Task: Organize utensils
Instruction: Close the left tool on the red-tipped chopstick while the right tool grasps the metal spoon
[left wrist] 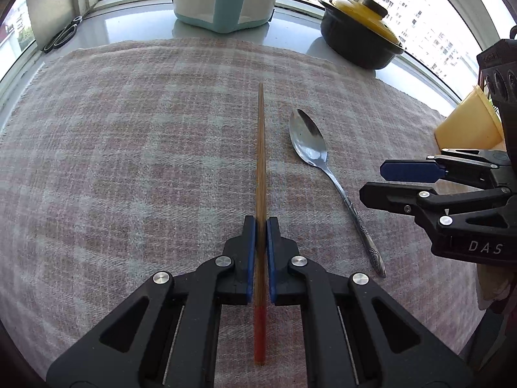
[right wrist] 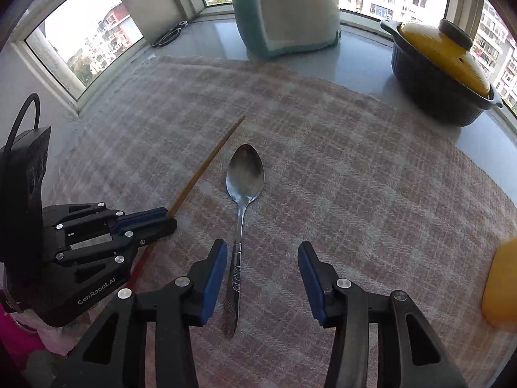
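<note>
Wooden chopstick pinched in left gripper; steel spoon lies under right gripper, not yet held.

Left jaws are clamped flat on the chopstick just above its red-painted end, shaft running straight out along the fingers, tip low over the checked cloth. Right jaws stand apart over the spoon handle: the handle sits close beside the left pad, well clear of the other, so no grip. Judgement: shift the right gripper sideways until the handle is centred, drop until the pads meet the cloth, then close across the narrow handle, not the bowl; an off-centre close could roll or skid the spoon. Both grippers pitch steeply down, side by side, right one nearer the yellow holder, the likely destination.
</note>
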Tool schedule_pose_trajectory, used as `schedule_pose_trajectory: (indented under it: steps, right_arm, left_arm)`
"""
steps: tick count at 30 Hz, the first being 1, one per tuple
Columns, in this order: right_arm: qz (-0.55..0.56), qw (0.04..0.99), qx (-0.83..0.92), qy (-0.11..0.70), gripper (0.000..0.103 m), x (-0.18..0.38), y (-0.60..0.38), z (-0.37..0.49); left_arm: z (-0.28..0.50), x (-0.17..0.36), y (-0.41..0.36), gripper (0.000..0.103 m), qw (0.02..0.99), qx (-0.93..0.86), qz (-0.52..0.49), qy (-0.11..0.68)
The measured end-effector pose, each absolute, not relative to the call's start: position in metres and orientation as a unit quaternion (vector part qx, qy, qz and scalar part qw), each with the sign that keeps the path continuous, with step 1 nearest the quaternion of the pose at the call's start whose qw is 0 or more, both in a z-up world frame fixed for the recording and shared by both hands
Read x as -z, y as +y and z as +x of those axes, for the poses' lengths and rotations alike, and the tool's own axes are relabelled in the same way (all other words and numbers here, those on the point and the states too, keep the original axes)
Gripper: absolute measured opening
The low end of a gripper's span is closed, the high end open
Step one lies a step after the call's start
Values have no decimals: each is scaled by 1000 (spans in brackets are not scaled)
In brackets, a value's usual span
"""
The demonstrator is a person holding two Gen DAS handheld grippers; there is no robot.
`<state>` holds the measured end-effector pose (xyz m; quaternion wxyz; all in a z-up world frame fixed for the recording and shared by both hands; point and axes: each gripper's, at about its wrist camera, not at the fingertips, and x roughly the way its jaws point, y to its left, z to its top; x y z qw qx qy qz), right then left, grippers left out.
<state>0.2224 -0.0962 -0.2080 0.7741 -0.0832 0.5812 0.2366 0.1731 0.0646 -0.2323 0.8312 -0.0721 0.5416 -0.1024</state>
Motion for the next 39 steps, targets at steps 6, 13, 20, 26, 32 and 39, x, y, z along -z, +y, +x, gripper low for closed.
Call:
schedule_pose_trajectory:
  steps: [6, 13, 20, 26, 32, 39]
  right_arm:
    - [-100, 765, -237, 590, 40, 219, -78, 237]
    - [-113, 775, -223, 580, 58, 226, -61, 258]
    - [-160, 775, -210, 575, 57, 232, -36, 268]
    - [-183, 765, -212, 579, 42, 232, -24, 271]
    - [-199, 766, -214, 573, 35, 234, -8, 274]
    - [-168, 791, -219, 546, 35, 214, -25, 264]
  left_arm:
    - [167, 231, 82, 4, 833, 90, -89, 538]
    - [164, 231, 98, 4, 835, 78, -103, 535]
    - [164, 231, 106, 4, 836, 73, -111, 533]
    - [165, 231, 111, 4, 836, 71, -118, 532]
    - [165, 227, 111, 4, 838, 70, -123, 527]
    - [164, 222, 112, 4, 843, 64, -135, 517]
